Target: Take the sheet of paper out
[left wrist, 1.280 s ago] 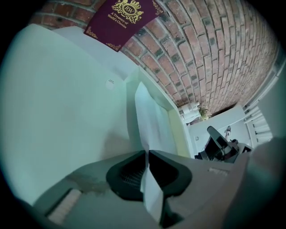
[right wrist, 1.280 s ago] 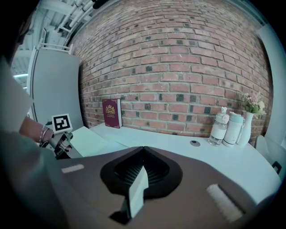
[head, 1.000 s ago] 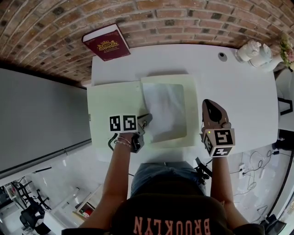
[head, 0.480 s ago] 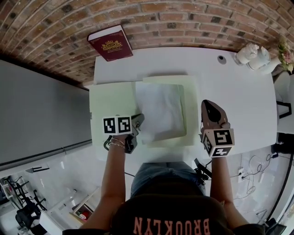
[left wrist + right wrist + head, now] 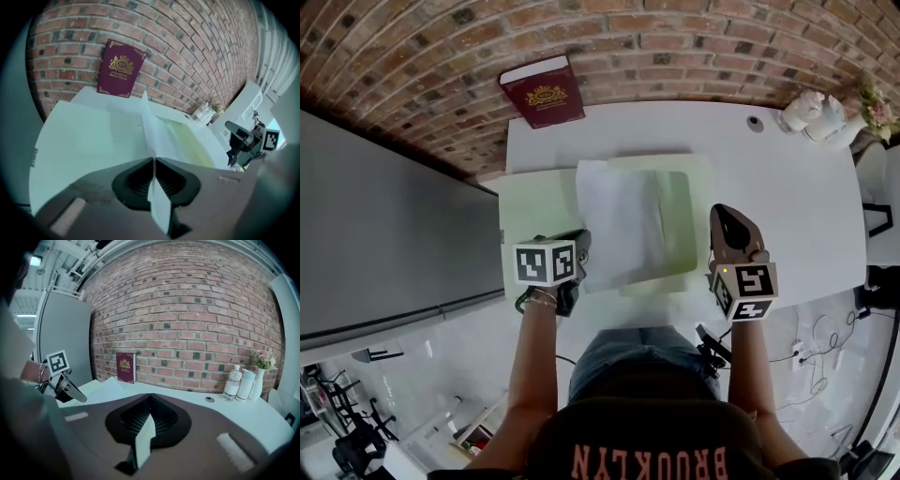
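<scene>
A pale green folder (image 5: 534,211) lies open on the white table (image 5: 787,187). A white sheet of paper (image 5: 623,225) rests across its middle and overlaps the left flap. My left gripper (image 5: 581,246) is shut on the sheet's near left corner. In the left gripper view the sheet (image 5: 154,131) stands on edge and runs forward out of the closed left gripper (image 5: 153,161). My right gripper (image 5: 724,216) sits by the folder's right edge. In its own view the right gripper (image 5: 150,397) is shut on a thin pale strip, apparently that folder edge.
A maroon book (image 5: 542,94) leans on the brick wall behind the table. White bottles (image 5: 814,111) and a flower vase (image 5: 261,366) stand at the far right corner, a small round cap (image 5: 755,120) beside them. A grey panel (image 5: 394,234) borders the table's left side.
My left gripper has moved left and risen, rolling as it went. The sheet's corner came with it, so the sheet now reaches further over the left flap. The right gripper has hardly shifted.
</scene>
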Action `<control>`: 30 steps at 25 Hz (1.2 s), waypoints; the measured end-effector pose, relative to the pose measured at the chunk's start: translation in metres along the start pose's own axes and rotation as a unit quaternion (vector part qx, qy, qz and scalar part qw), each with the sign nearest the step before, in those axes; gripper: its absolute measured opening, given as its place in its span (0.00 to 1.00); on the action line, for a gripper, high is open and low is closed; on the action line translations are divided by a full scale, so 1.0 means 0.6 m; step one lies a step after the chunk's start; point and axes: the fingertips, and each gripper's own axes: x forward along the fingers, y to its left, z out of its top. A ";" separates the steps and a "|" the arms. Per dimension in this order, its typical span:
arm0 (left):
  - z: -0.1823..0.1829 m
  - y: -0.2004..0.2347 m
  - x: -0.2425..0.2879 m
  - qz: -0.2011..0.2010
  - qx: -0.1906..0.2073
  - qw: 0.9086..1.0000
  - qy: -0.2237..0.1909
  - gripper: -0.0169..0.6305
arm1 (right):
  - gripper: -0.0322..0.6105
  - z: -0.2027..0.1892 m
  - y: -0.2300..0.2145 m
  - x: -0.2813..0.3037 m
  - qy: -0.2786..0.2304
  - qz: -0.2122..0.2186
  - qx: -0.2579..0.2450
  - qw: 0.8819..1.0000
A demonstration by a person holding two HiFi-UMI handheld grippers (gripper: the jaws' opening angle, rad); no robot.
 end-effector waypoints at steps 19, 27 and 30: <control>0.033 0.006 -0.145 0.020 0.074 0.989 -0.124 0.06 | 0.05 0.028 0.100 -0.074 -0.029 -0.022 -0.019 0.999; 0.078 -0.022 -0.233 0.023 0.104 0.968 -0.227 0.06 | 0.05 0.045 0.124 -0.116 -0.053 -0.028 -0.027 0.998; 0.094 -0.033 -0.259 0.025 0.109 0.957 -0.268 0.06 | 0.05 0.057 0.123 -0.126 -0.066 -0.026 -0.033 0.997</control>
